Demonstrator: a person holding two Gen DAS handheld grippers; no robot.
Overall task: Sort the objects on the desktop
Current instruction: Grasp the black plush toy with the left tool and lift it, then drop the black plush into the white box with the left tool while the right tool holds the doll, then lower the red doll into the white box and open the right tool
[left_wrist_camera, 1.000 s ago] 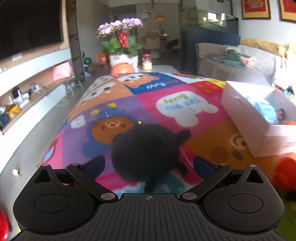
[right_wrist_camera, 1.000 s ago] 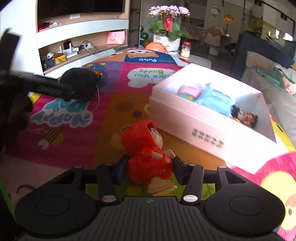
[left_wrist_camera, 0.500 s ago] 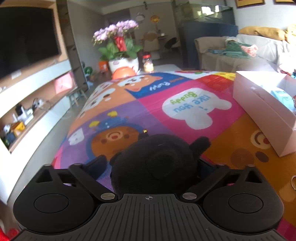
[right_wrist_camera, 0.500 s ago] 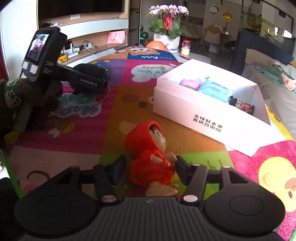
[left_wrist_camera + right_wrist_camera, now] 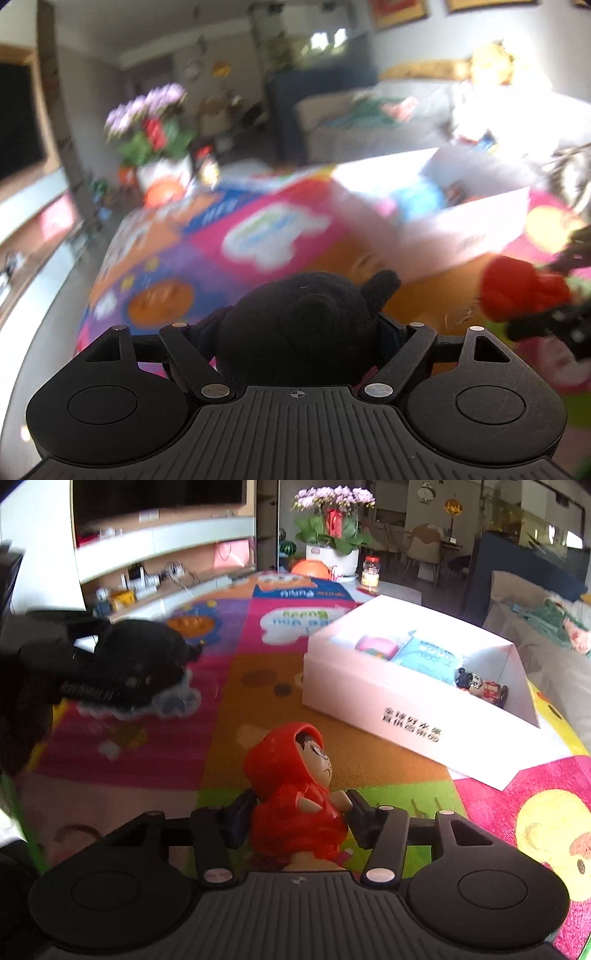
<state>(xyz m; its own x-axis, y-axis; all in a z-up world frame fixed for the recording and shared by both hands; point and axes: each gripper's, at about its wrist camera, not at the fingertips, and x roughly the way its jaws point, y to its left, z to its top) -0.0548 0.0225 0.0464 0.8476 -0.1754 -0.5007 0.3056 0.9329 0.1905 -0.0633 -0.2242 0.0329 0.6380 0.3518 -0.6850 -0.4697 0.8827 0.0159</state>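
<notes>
My left gripper [image 5: 297,332] is shut on a black plush toy [image 5: 299,325] and holds it above the colourful mat; it also shows in the right wrist view [image 5: 136,661] at the left. My right gripper [image 5: 299,812] is shut on a red hooded figurine [image 5: 291,794], which shows in the left wrist view [image 5: 517,288] at the right. A white open box [image 5: 369,690] stands on the mat ahead and right of the figurine. It holds a pink item [image 5: 376,646], a blue packet [image 5: 428,657] and a small doll [image 5: 480,686].
The colourful play mat [image 5: 258,686] covers the table. A potted orchid [image 5: 332,524], an orange bowl [image 5: 310,568] and a jar [image 5: 369,574] stand at the far end. Shelves run along the left, a sofa [image 5: 535,635] along the right. The left wrist view is motion-blurred.
My left gripper closed on the black plush toy, lifted it and swung right toward the box. My right gripper closed tighter on the red figurine and raised it slightly.
</notes>
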